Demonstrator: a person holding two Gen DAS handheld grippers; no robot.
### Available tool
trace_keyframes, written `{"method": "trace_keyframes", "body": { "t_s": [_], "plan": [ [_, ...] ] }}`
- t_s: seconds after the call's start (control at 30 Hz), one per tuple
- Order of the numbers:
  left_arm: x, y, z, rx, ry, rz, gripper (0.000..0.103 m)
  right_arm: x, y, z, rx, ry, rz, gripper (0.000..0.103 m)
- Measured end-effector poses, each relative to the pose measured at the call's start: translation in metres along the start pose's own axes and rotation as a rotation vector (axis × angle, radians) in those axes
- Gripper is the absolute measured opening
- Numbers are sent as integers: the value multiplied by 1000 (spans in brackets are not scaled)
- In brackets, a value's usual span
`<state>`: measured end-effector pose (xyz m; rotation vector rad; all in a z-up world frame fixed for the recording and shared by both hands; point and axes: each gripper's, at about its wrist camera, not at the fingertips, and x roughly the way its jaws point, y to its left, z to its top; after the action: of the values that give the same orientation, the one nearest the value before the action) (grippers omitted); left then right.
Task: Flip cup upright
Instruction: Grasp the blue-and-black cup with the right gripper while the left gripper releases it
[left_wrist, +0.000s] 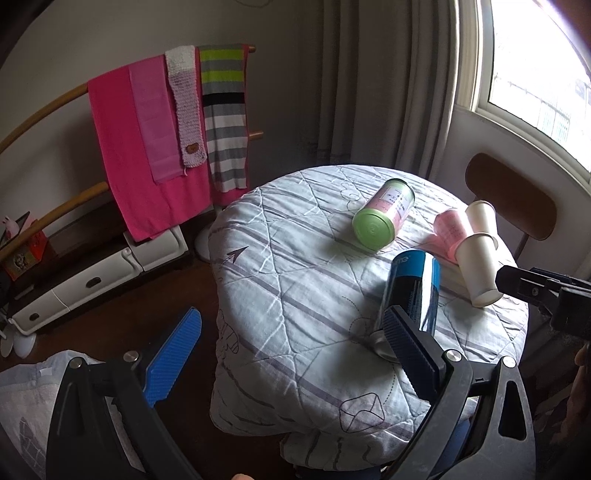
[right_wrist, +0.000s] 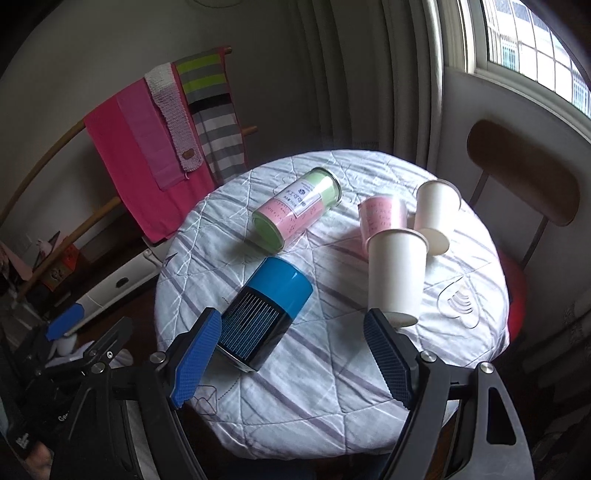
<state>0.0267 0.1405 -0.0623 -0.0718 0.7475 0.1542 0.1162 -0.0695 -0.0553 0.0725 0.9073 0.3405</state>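
Nearby, a light, crushable paper cup (right_wrist: 397, 273) sits on the table (right_wrist: 332, 387); grip its mid-wall gently. Both the left tongs (left_wrist: 291, 332) and right tongs (right_wrist: 291, 332) gape, empty.

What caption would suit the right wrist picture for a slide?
Open right claw hovers over a quilted table with two fallen canisters, a pink cup and two white paper cups.
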Motion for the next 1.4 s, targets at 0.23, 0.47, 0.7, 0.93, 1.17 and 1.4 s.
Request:
{"method": "trace_keyframes", "body": {
  "t_s": [0.23,0.47,0.7,0.93,1.17,1.4],
  "plan": [
    [11,9,0,-2,12,-7,100,22,-1,4,75,97,39,81],
    [18,12,-1,3,15,-17,100,73,-17,15,276,329,142,81],
    [30,11,0,16,27,-12,100,119,-27,14,428,480,182,81],
    [46,15,3,12,51,0,100,144,-32,19,481,571,222,81],
    [53,16,4,15,60,5,100,157,-34,26,449,598,274,70],
    [60,16,5,12,77,8,100,147,-28,38,319,484,278,69]
  ]
}}
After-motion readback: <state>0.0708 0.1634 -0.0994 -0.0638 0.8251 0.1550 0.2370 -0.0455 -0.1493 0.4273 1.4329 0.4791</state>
